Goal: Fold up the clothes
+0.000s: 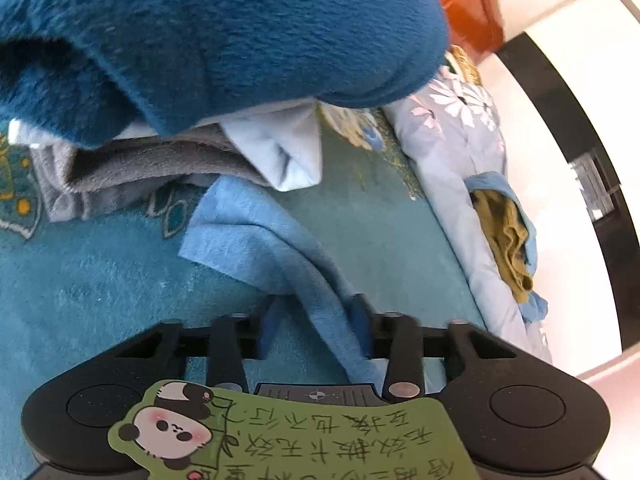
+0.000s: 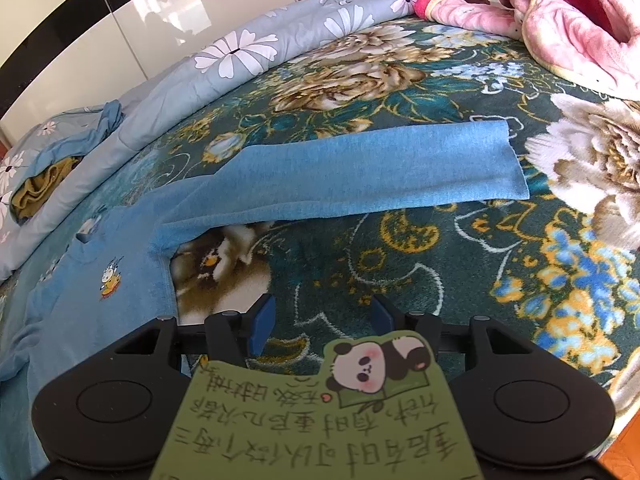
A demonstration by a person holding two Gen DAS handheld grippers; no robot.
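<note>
A light blue long-sleeved top point(image 2: 120, 264) with a small cartoon print lies flat on the floral bedspread point(image 2: 400, 248). Its one sleeve point(image 2: 360, 176) stretches out to the right in the right wrist view. My right gripper point(image 2: 320, 316) is open and empty, low over the bedspread just right of the top's side edge. In the left wrist view the other sleeve point(image 1: 272, 248) runs between the blue pads point(image 1: 360, 320) of my left gripper point(image 1: 316, 326). The jaws stand apart around it; whether they pinch the cloth is unclear.
A pile of folded clothes, dark blue fleece point(image 1: 224, 40) over grey point(image 1: 160, 164) and pale blue, sits ahead of the left gripper. A daisy-print quilt point(image 2: 240, 52) with an olive garment point(image 2: 36, 188) lies along the bed's edge. A pink blanket point(image 2: 568, 28) lies at the far right.
</note>
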